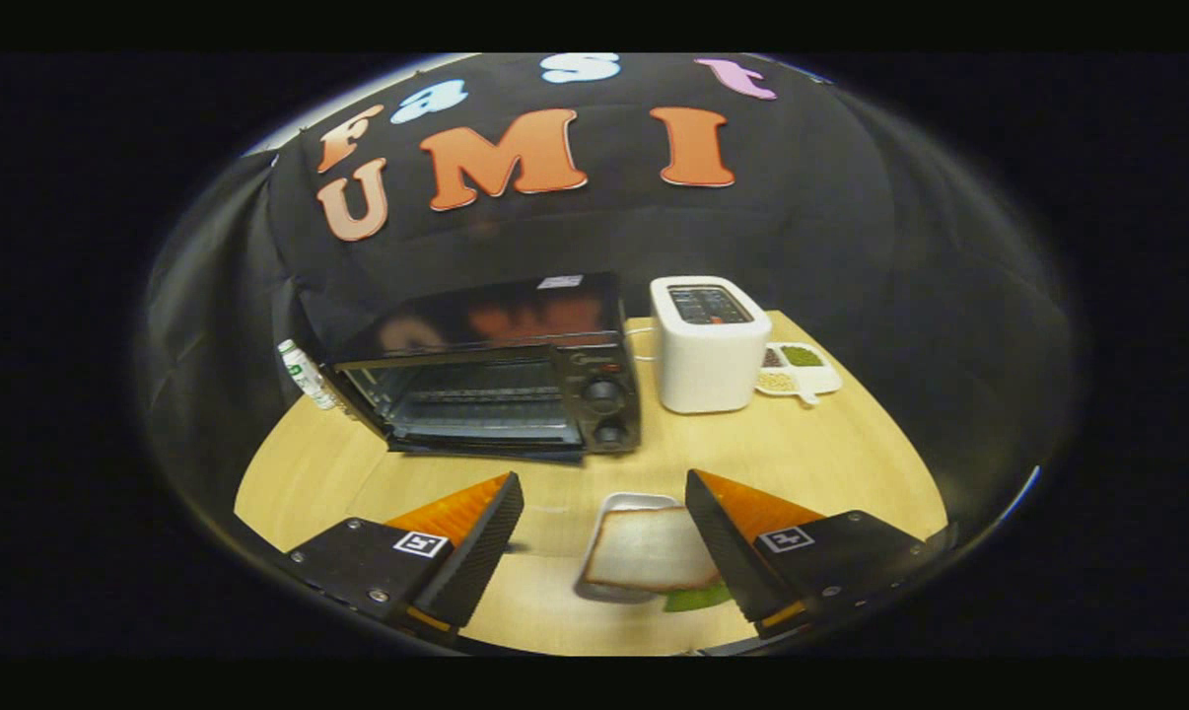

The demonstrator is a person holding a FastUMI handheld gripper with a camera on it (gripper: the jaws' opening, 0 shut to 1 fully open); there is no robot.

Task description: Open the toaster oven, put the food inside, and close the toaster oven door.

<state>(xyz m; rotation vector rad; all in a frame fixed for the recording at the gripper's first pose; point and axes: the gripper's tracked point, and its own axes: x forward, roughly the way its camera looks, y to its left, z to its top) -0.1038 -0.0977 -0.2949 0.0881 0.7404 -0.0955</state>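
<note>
— Reaching for the sandwich (649,548) next? The toaster oven (496,370) already sits open toward the table's (831,463) far left edge.

— Yes. The gripper (604,537) has its fingers spread apart, holding nothing; the sandwich lies on its tray (622,505) at the near edge, tucked against the right finger.

— Then shift right to centre it, lower squarely, pinch the bread gently.

— And keep clear of the white toaster (708,345) when carrying it over.

Camera place: rode on my gripper (604,493), above the table (831,463).
Facing: forward and down, toaster oven (496,390) near ahead.
</note>
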